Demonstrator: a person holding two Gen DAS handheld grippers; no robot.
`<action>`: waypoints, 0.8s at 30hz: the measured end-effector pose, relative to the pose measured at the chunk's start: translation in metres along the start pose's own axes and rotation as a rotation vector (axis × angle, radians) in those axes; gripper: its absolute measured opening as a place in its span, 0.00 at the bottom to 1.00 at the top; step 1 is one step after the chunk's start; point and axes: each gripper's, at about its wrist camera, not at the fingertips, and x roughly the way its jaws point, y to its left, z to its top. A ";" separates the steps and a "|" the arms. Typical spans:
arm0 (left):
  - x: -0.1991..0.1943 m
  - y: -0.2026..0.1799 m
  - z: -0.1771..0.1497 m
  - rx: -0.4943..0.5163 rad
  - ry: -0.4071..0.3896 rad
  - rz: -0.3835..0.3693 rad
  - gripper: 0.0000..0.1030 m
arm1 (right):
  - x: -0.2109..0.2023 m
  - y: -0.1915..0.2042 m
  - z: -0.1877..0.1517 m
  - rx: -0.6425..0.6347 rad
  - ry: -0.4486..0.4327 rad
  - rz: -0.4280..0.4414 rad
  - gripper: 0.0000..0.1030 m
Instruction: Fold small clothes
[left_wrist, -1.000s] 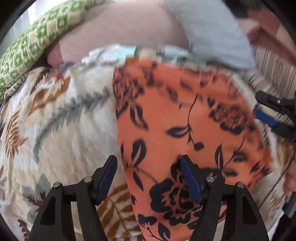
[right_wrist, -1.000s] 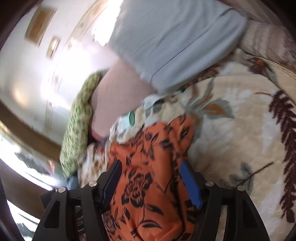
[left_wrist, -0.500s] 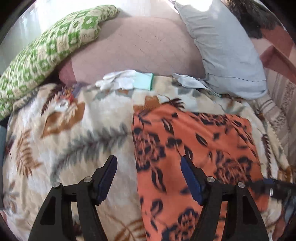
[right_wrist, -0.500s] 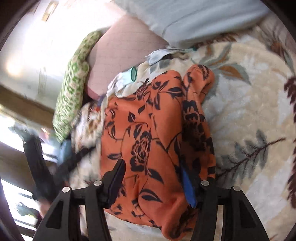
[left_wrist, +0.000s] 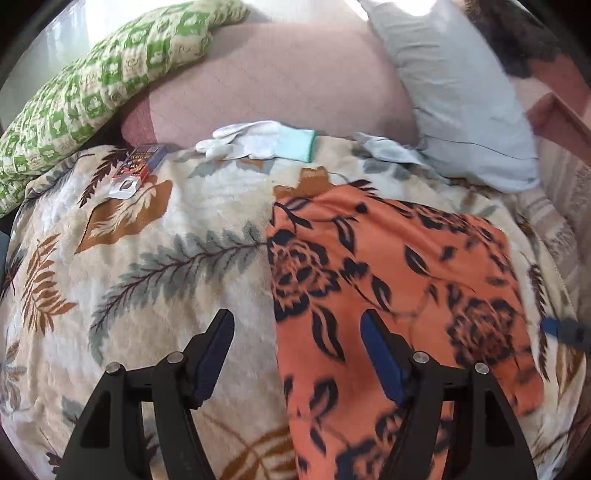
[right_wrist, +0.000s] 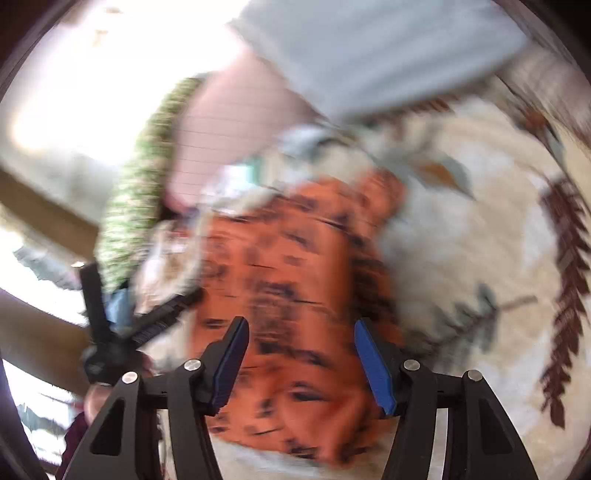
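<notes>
The left gripper (left_wrist: 297, 354) is held open above the leaf-patterned blanket (left_wrist: 155, 258), nothing between its fingers; the right gripper (right_wrist: 300, 363) is seen opening over the orange floral garment (left_wrist: 388, 266), which is spread flat on the blanket; farther back, white gloves (left_wrist: 258, 142) and a grey pillow (left_wrist: 454, 96) are found.

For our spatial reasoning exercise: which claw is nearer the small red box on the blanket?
Left. The left claw hovers over the orange garment's edge on the red box's side. The right claw, jaws opening on nothing, is across the garment.
</notes>
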 end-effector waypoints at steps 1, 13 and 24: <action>-0.007 -0.002 -0.009 0.015 -0.002 -0.023 0.70 | -0.004 0.009 -0.001 -0.035 -0.019 0.004 0.62; -0.009 -0.031 -0.077 0.169 -0.008 0.063 0.75 | 0.063 0.001 -0.026 -0.026 0.287 -0.039 0.57; -0.004 -0.036 -0.079 0.215 -0.033 0.130 0.85 | 0.059 -0.037 -0.022 0.070 0.298 0.035 0.57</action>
